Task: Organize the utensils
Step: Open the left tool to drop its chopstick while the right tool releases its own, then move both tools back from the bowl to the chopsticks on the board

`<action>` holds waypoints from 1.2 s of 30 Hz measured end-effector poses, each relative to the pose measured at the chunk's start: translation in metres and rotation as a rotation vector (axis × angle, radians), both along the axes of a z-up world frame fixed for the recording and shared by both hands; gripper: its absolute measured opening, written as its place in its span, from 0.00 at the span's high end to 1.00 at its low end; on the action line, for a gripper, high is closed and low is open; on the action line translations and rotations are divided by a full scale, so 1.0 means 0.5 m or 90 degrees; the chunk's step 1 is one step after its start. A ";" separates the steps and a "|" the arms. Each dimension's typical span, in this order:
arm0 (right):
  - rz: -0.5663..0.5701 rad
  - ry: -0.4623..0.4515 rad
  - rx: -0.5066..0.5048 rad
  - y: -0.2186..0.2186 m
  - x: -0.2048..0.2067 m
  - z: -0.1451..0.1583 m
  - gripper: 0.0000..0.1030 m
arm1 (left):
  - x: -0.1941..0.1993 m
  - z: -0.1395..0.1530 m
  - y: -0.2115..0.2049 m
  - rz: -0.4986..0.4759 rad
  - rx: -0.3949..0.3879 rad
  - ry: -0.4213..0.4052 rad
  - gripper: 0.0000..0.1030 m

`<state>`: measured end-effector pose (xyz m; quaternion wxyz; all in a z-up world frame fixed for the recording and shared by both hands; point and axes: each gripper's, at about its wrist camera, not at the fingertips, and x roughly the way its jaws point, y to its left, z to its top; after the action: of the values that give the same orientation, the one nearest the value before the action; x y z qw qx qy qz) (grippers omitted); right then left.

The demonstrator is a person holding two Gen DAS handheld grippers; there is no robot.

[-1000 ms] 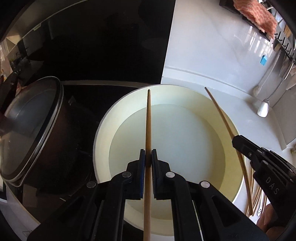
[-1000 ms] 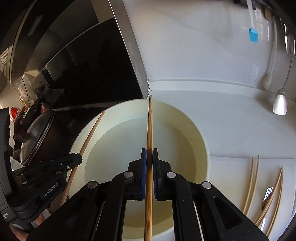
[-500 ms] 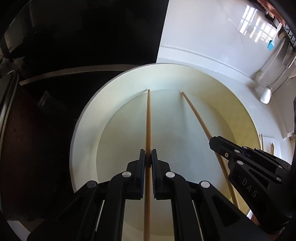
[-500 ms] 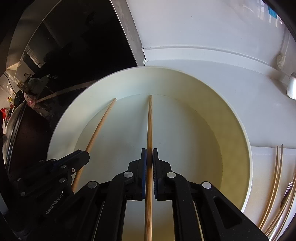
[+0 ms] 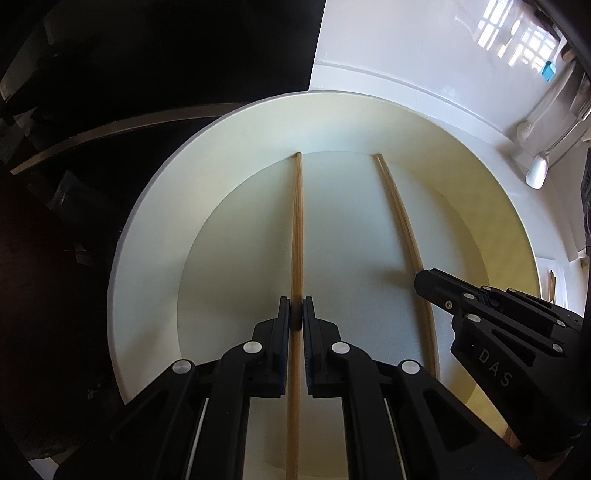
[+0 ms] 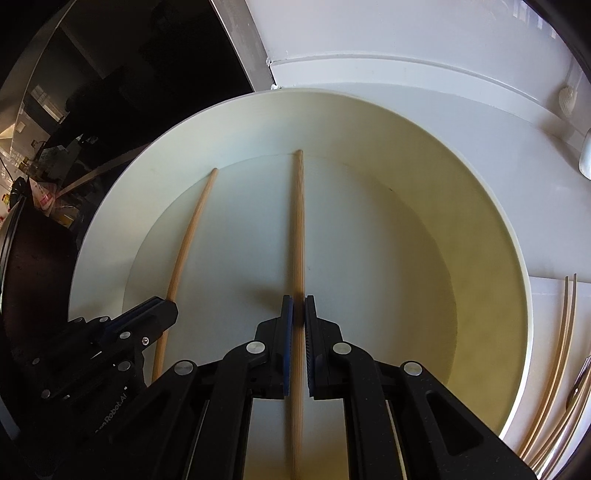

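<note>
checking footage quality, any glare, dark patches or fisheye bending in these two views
Left wrist view: window glare on the white counter top right, left half near black, and the right gripper's chopstick bows from fisheye. Right wrist view: even light in the bowl, dark upper left, loose chopsticks curve at the right edge.

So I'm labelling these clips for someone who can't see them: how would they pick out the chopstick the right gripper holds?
Start at the big cream bowl on the white counter. Two wooden chopsticks reach down inside it, tips near its far wall. The right gripper has its jaws shut on the right-hand chopstick, the one nearer the loose chopsticks lying on the counter; the other chopstick is in the left gripper.
</note>
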<state>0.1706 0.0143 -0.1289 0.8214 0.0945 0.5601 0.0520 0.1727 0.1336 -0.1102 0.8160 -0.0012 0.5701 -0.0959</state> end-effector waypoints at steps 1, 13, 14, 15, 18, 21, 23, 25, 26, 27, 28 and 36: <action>0.001 0.001 -0.001 0.001 0.000 0.000 0.94 | 0.001 -0.002 0.000 0.000 0.000 0.003 0.92; -0.004 -0.042 -0.009 -0.027 -0.024 0.044 0.74 | -0.007 0.026 0.017 0.037 0.020 -0.019 0.63; -0.006 -0.049 -0.003 -0.032 -0.030 0.051 0.72 | -0.011 0.032 0.021 0.042 0.020 -0.024 0.51; -0.007 -0.058 0.003 -0.037 -0.036 0.061 0.70 | -0.015 0.041 0.026 0.048 0.020 -0.030 0.46; -0.005 -0.091 0.010 -0.044 -0.065 0.093 0.60 | -0.030 0.065 0.031 0.056 0.024 -0.048 0.40; -0.009 -0.119 0.019 -0.061 -0.100 0.125 0.51 | -0.049 0.090 0.035 0.073 0.025 -0.062 0.26; -0.019 -0.132 0.028 -0.078 -0.119 0.138 0.47 | -0.065 0.106 0.036 0.085 0.023 -0.075 0.23; -0.029 -0.141 0.036 -0.092 -0.145 0.149 0.46 | -0.085 0.122 0.040 0.093 0.025 -0.086 0.19; -0.033 -0.145 0.039 -0.102 -0.161 0.153 0.46 | -0.094 0.128 0.036 0.096 0.026 -0.091 0.17; -0.036 -0.151 0.039 -0.113 -0.175 0.158 0.46 | -0.105 0.134 0.031 0.097 0.024 -0.095 0.17; -0.039 -0.157 0.037 -0.120 -0.192 0.165 0.44 | -0.114 0.139 0.025 0.097 0.020 -0.096 0.17; -0.072 -0.175 0.011 -0.242 -0.335 0.182 0.39 | -0.218 0.179 -0.082 0.071 -0.002 -0.116 0.16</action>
<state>0.0029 -0.1068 -0.0380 0.8911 0.1250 0.4356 0.0228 0.0635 0.0926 -0.0208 0.8684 -0.0253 0.4925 -0.0510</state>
